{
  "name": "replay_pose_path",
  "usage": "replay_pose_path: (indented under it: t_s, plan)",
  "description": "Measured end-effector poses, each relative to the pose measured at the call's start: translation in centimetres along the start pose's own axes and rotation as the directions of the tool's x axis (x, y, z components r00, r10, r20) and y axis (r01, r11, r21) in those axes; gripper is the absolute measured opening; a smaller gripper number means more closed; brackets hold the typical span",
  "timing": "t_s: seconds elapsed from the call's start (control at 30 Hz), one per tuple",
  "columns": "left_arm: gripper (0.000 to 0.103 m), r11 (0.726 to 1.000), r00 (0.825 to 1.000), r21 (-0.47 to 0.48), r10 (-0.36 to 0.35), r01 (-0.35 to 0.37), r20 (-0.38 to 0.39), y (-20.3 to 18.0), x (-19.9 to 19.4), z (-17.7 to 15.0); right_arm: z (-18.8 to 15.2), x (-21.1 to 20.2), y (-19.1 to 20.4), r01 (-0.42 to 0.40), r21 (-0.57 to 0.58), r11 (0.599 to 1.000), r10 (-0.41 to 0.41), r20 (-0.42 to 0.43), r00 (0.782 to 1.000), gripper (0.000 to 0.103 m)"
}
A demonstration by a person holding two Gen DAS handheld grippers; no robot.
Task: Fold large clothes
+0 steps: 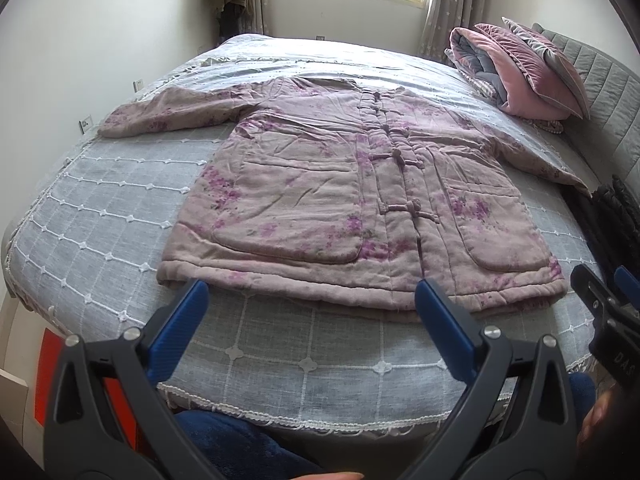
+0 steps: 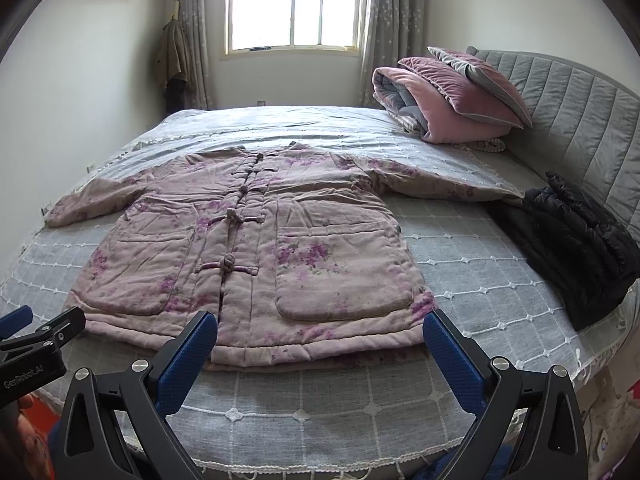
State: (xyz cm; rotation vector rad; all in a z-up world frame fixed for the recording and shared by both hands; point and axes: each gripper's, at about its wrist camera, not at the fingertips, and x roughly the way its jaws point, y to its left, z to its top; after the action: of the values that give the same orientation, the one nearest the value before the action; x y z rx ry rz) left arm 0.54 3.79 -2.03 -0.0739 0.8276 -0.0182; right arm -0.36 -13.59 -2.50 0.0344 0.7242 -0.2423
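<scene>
A padded pink coat [image 1: 340, 184] with purple flowers and knot buttons lies flat and face up on the bed, both sleeves spread out; it also shows in the right wrist view [image 2: 256, 252]. My left gripper [image 1: 312, 300] is open and empty, just short of the coat's hem, left of middle. My right gripper [image 2: 320, 332] is open and empty, at the hem's right half. Each gripper shows at the edge of the other's view: the right one [image 1: 608, 304] and the left one [image 2: 40, 332].
The bed has a grey grid bedspread [image 1: 120, 216]. A folded pink quilt and pillows [image 2: 452, 96] lie by the grey headboard [image 2: 576, 112]. A black puffy jacket [image 2: 572, 240] lies at the right of the bed. A window [image 2: 292, 4] is behind.
</scene>
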Motion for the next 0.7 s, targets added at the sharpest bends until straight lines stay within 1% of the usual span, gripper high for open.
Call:
replay_pose_path:
  t_s: [0.03, 0.1, 0.17, 0.23, 0.3, 0.4, 0.47, 0.53, 0.57, 0.6, 0.63, 0.7]
  plan:
    - [0.103, 1.0, 1.0, 0.0, 0.002, -0.002, 0.0, 0.3, 0.1, 0.0, -0.1, 0.1, -0.3, -0.013, 0.017, 1.0, 0.013, -0.001, 1.0, 0.103]
    - [0.103, 1.0, 1.0, -0.005, 0.012, -0.012, 0.012, 1.4, 0.4, 0.0, -0.1, 0.0, -0.7, -0.013, 0.028, 1.0, 0.013, 0.018, 1.0, 0.103]
    - [0.103, 1.0, 0.999, -0.018, 0.025, -0.025, 0.029, 2.8, 0.6, 0.1, -0.2, -0.5, -1.4, 0.002, 0.04, 0.999, -0.004, 0.067, 0.998, 0.103]
    - [0.103, 0.998, 0.999, -0.044, 0.04, -0.039, 0.032, 4.3, 0.8, 0.3, -0.5, -0.9, -2.4, 0.017, 0.051, 0.999, -0.024, 0.138, 0.99, 0.103]
    - [0.103, 0.997, 0.998, -0.054, 0.055, -0.052, 0.043, 5.3, 1.0, 0.5, -0.8, -0.6, -3.4, 0.01, 0.062, 0.998, -0.02, 0.175, 0.984, 0.103]
    - [0.103, 0.995, 0.998, -0.082, 0.052, -0.049, 0.027, 7.3, 1.7, 0.7, -1.2, 1.3, -5.4, -0.034, 0.12, 0.992, 0.02, 0.117, 0.993, 0.103]
    - [0.103, 0.99, 0.999, -0.135, 0.036, -0.037, -0.014, 9.1, 2.7, 0.7, -1.6, 2.8, -7.0, -0.062, 0.176, 0.982, 0.053, 0.059, 0.997, 0.103]
    - [0.103, 0.982, 0.998, -0.187, 0.031, -0.04, -0.048, 11.2, 3.8, 0.4, -2.1, 3.6, -9.0, -0.085, 0.214, 0.973, 0.081, 0.028, 0.996, 0.103]
    - [0.103, 0.978, 0.997, -0.201, 0.039, -0.051, -0.06, 12.0, 4.2, 0.3, -2.4, 4.5, -10.3, -0.111, 0.261, 0.959, 0.112, 0.012, 0.994, 0.103]
    - [0.103, 0.973, 0.996, -0.224, 0.038, -0.054, -0.076, 13.0, 5.0, 0.2, -2.7, 5.0, -11.3, -0.105, 0.28, 0.954, 0.113, -0.01, 0.994, 0.103]
    - [0.103, 0.969, 0.995, -0.243, 0.022, -0.045, -0.098, 13.7, 5.8, 0.0, -3.0, 5.5, -12.0, -0.107, 0.297, 0.949, 0.119, -0.022, 0.993, 0.103]
    - [0.101, 0.965, 0.991, -0.26, 0.007, -0.042, -0.132, 14.5, 6.9, -0.1, -3.8, 7.4, -13.7, -0.138, 0.359, 0.923, 0.171, -0.062, 0.983, 0.103]
